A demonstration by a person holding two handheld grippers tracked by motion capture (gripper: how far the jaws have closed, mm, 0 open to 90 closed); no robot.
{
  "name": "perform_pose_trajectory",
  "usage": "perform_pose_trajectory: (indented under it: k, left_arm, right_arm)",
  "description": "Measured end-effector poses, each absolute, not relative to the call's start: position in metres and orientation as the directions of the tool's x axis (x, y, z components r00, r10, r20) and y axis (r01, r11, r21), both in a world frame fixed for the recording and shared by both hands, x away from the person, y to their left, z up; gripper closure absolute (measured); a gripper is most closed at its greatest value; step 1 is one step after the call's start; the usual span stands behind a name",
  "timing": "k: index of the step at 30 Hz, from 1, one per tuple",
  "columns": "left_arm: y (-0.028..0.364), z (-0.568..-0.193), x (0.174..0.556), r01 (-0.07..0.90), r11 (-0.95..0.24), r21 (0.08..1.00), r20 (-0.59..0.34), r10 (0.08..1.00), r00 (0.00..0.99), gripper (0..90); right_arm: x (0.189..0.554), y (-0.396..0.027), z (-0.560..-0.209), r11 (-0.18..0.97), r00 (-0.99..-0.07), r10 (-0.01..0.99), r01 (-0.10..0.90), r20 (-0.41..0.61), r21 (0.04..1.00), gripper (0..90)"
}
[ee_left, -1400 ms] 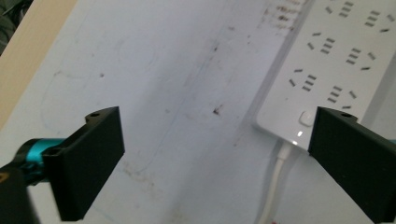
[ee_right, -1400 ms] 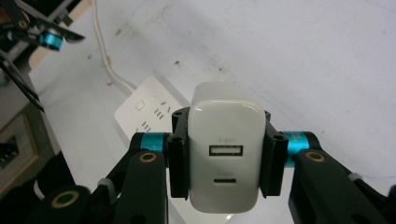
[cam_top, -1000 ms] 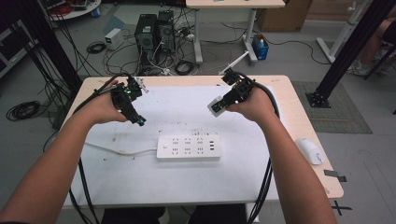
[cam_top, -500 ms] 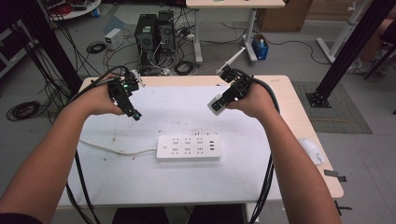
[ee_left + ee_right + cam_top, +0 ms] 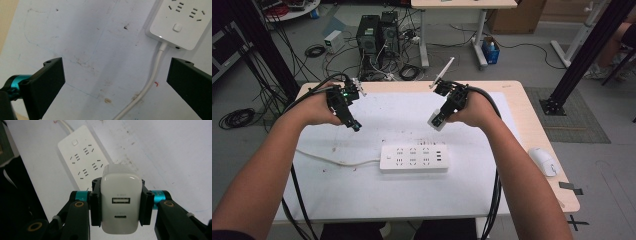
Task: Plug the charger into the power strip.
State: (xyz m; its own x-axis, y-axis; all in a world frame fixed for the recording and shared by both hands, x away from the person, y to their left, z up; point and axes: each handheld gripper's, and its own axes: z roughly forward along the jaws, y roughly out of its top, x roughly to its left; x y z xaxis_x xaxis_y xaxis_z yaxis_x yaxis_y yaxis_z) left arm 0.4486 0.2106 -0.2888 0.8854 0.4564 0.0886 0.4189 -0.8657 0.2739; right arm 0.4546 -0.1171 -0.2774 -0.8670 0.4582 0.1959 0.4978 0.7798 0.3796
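Work in hand: plugging a charger (image 5: 121, 202) into the power strip (image 5: 414, 158).
Right gripper (image 5: 438, 120): jaws clamped on the charger's two sides; USB ports face the gripper's camera, prong end points away toward the strip.
Charger place: held in the air above the desk (image 5: 512, 107), just behind the strip's right end, not touching it.
Left gripper (image 5: 353, 124): jaws wide apart, nothing between them; it hangs over the left half of the desk, above bare mat (image 5: 82, 45) and the strip's cord (image 5: 150, 82).
Strip: lies flat near the middle of the desk, closer to the front edge; cord runs off toward the left edge; its switch end shows in the left gripper view.
Just changed: against the frames from a second ago, the right hand has eased a little toward the strip and slightly lower; the left hand has kept roughly its place.
Meaning: probably the approach has begun; the charger is not yet over a socket, and prongs must still be lined up with the slots.
Mouse (image 5: 544, 161): near the right edge, well apart.
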Motion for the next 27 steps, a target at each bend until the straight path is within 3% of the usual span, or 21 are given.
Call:
perform_pose_trajectory:
  k: [8,9,20,22,27]
  left_arm:
    - [0.222,-0.303,0.443,0.441,-0.861,0.253,0.070,0.470,0.880,1.7]
    - [0.224,-0.305,0.441,0.445,-0.860,0.248,0.068,0.474,0.878,1.7]
    - [0.232,-0.309,0.439,0.449,-0.859,0.244,0.048,0.473,0.879,1.7]
    - [0.237,-0.311,0.439,0.456,-0.858,0.237,0.048,0.479,0.877,1.7]
    - [0.243,-0.315,0.437,0.469,-0.850,0.239,0.049,0.493,0.869,1.7]
  right_arm:
    - [0.451,-0.094,-0.290,0.860,-0.916,0.364,0.400,0.167,0.316,62.3]
    - [0.447,-0.085,-0.297,0.901,-0.947,0.285,0.317,0.146,0.297,62.3]
    - [0.444,-0.066,-0.314,0.949,-0.971,0.205,0.227,0.120,0.219,62.3]
    - [0.442,-0.059,-0.325,0.970,-0.984,0.144,0.161,0.107,0.181,62.3]
    - [0.440,-0.054,-0.338,0.982,-0.990,0.101,0.114,0.096,0.147,62.4]
